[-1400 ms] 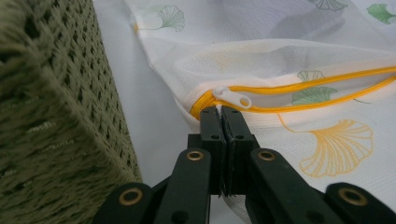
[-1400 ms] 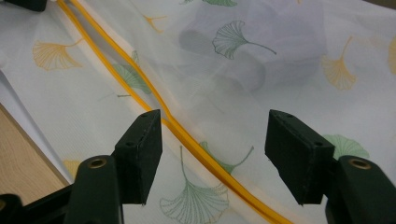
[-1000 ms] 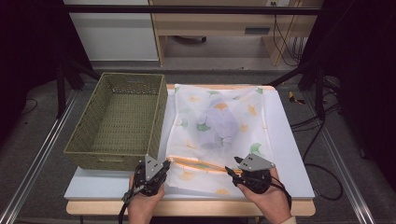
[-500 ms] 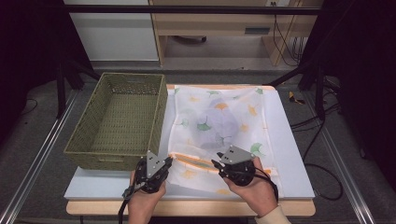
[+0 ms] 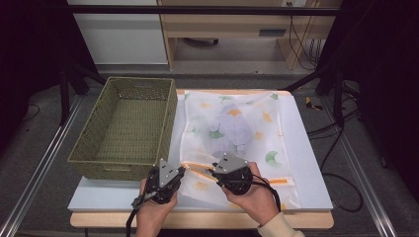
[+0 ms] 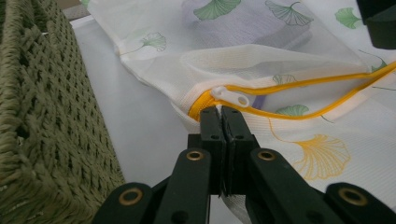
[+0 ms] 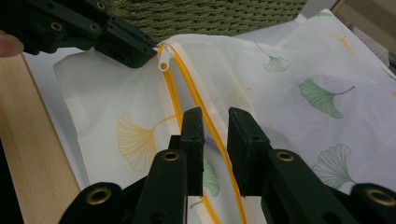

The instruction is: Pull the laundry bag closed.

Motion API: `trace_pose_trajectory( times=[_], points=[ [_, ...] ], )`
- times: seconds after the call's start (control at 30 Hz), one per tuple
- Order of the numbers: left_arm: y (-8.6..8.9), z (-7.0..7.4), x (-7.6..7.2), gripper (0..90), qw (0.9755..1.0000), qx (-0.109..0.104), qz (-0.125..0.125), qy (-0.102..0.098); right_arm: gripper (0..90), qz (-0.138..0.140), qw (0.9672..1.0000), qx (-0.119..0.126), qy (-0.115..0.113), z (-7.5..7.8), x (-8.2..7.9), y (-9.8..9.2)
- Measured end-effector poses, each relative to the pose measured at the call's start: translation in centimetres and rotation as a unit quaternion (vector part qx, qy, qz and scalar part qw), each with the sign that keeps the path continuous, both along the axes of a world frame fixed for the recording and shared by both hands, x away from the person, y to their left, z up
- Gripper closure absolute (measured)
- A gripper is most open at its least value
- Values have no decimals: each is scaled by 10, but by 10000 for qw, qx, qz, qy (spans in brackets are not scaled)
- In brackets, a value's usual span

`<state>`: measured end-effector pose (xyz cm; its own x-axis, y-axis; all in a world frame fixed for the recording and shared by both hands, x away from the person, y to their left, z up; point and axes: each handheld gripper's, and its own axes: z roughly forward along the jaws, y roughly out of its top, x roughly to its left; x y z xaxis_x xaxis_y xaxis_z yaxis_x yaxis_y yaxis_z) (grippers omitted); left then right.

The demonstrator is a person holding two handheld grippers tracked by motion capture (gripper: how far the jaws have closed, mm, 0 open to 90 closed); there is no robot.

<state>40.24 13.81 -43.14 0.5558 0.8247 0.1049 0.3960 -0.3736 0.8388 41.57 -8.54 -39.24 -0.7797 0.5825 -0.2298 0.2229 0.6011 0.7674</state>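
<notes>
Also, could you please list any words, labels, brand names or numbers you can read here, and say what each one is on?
None: the mesh laundry bag carries just printed leaves, and the woven basket and zipper pull show no lettering.

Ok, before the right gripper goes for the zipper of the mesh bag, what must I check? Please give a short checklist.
1. Left gripper shut on the mesh bag corner beside the zipper end: ok.
2. White zipper pull visible and free: ok.
3. Right gripper on the pull: not ok; its jaws have just been closing, a gap remains, they straddle the yellow zipper further along.
4. Zipper closed: not ok; it gapes.
5. Laundry inside the bag: ok.
6. Green basket ready: ok.
</notes>
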Motion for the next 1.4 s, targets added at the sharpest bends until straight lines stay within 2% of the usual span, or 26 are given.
trace_pose_trajectory(
  times=[0.2,0.7,1.17,1.4],
  points=[
    [-1,-2,-2,882,9999,148,-54,1,800,93,9999,-60,-8,-4,0,8],
    [0,-7,-4,882,9999,119,-76,70,858,364,9991,-178,132,-18,3,34],
    [0,-9,-4,882,9999,110,-94,78,812,421,9988,-218,153,-27,8,50],
    [0,-10,-5,881,9999,72,-94,92,791,470,9982,-326,154,-29,10,57]
  ],
)
